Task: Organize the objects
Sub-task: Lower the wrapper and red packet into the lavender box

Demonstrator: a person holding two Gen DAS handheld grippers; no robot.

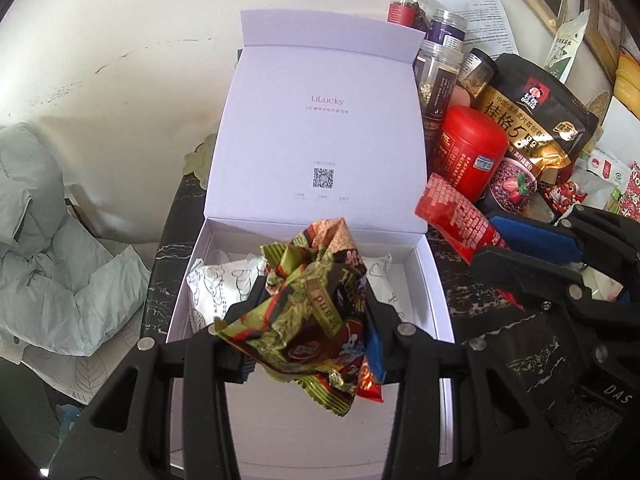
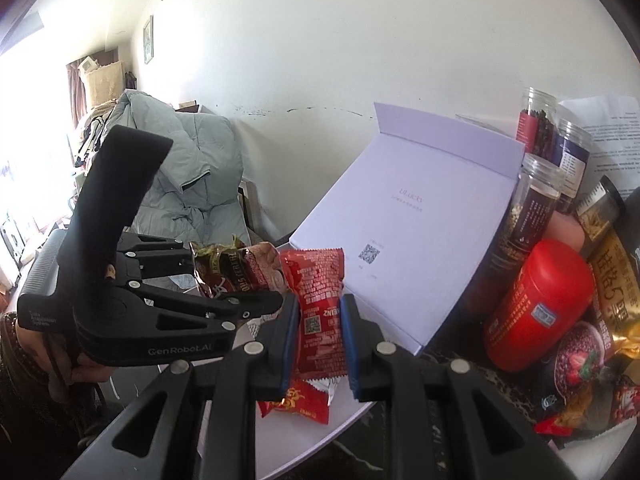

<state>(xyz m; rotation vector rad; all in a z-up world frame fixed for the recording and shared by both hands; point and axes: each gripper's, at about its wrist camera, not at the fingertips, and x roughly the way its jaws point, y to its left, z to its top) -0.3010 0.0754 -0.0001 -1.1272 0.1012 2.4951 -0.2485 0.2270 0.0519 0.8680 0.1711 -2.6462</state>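
2 wrist views logged, read left to right.

Left wrist view: pale green bedding [image 1: 60, 248] heaped at far left, off the dark marbled tabletop [image 1: 516, 344]. White gift box [image 1: 434, 312] at centre, lid [image 1: 316, 136] standing open against the wall, printed with small text and a QR code. White sachets [image 1: 212, 284] lying inside the box at its far end. Left gripper [image 1: 308, 312] at lower centre, jaws narrow and clamped on a crumpled green-and-brown snack wrapper bundle [image 1: 312, 308], held above the box opening. Right of the box: red sachet [image 1: 456, 216] pinched between blue pads of the right gripper [image 1: 500, 240], also narrow, entering from the right edge. Behind it, red tin [image 1: 468, 152] on its side, black-and-gold oat pouch [image 1: 532, 120], 4 clear-lidded jars [image 1: 436, 76] at upper right, printed sheet [image 1: 484, 20] behind them.

Right wrist view: a hand [image 2: 60, 360] at lower left gripping the left gripper's handle; left gripper [image 2: 256, 276] at centre left with the wrapper bundle [image 2: 236, 268] in its jaws. Right gripper [image 2: 320, 320] at lower centre, closed on the red sachet [image 2: 320, 312], upright, in front of the box [image 2: 400, 240] lid. Red tin [image 2: 536, 312] and jars [image 2: 536, 200] at right, touching or nearly so.
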